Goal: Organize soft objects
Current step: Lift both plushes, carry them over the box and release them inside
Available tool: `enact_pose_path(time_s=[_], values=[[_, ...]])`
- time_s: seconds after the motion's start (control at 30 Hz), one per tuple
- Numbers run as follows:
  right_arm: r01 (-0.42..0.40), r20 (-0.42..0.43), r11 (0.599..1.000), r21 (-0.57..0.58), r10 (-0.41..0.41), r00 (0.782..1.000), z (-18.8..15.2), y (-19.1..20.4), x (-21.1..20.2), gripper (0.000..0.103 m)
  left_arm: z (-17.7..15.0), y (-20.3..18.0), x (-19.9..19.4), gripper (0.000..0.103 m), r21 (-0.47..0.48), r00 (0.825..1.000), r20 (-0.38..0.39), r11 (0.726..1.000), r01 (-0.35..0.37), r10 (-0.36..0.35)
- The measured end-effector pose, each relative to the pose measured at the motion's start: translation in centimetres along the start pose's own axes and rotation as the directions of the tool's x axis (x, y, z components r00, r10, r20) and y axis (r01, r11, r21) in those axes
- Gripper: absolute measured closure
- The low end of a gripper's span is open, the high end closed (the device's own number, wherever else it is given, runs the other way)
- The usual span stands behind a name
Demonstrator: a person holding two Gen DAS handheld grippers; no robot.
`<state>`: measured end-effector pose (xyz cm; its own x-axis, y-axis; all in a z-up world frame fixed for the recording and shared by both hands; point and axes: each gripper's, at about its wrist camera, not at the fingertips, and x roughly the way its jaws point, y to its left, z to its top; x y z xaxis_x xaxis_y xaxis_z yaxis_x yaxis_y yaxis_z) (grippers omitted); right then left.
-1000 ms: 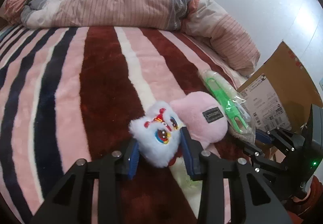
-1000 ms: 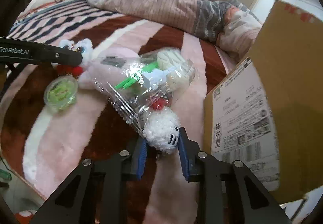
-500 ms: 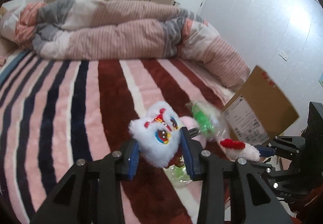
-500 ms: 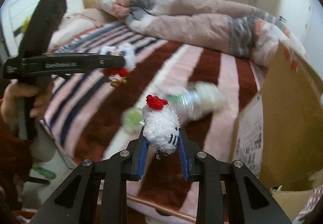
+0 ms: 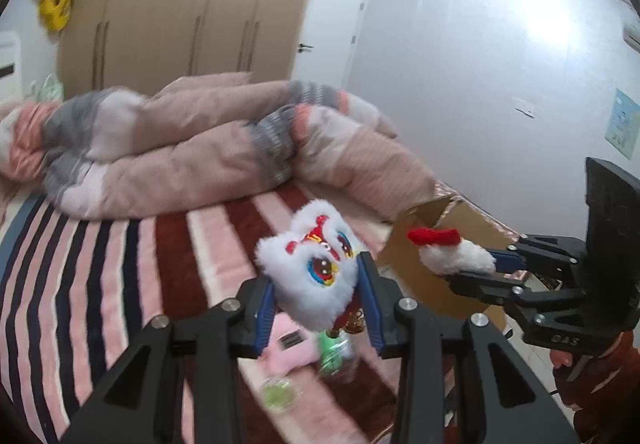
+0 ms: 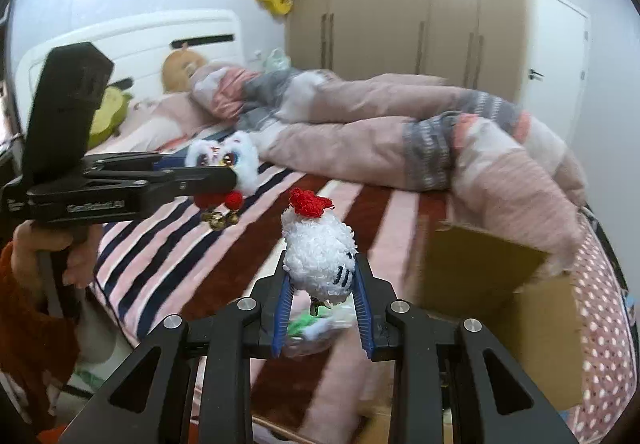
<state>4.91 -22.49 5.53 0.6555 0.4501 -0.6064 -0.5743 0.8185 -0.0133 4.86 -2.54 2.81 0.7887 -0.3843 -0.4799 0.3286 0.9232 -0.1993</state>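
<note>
A white lion plush (image 5: 310, 272) is pinched between the pads of the left gripper (image 5: 318, 304); a white chicken plush (image 6: 318, 256) is clamped in the right gripper (image 6: 323, 308); a striped blanket (image 5: 100, 276) lies below both.

Both wrist views overlook the striped bed (image 5: 120, 284).

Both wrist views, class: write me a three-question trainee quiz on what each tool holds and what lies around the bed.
1. True or false: the left tool is clamped on the white lion plush.
2. What does the right tool grip? A) pink pouch B) white crocheted chicken C) green bag
3. Fill in: the open container beside the bed is a ____ box.

Key: 1 true; 2 B; 3 cardboard.
</note>
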Motion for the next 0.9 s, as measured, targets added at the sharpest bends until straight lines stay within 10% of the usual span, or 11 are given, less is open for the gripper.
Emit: enact_pose_path(time_s=[0.37,0.9], values=[[0.139,-0.065,0.985,0.101,-0.133,0.989,-3.7,-10.0,-1.7,0.075,4.4,-11.1,6.7,0.068,0.119,0.989,-0.057,0.982,0.144,-0.138],[0.137,-0.16,0.985,0.106,-0.119,0.98,-7.4,-12.4,0.8,0.059,3.1,-14.9,14.6,0.063,0.183,0.969,-0.228,0.974,0.135,-0.092]])
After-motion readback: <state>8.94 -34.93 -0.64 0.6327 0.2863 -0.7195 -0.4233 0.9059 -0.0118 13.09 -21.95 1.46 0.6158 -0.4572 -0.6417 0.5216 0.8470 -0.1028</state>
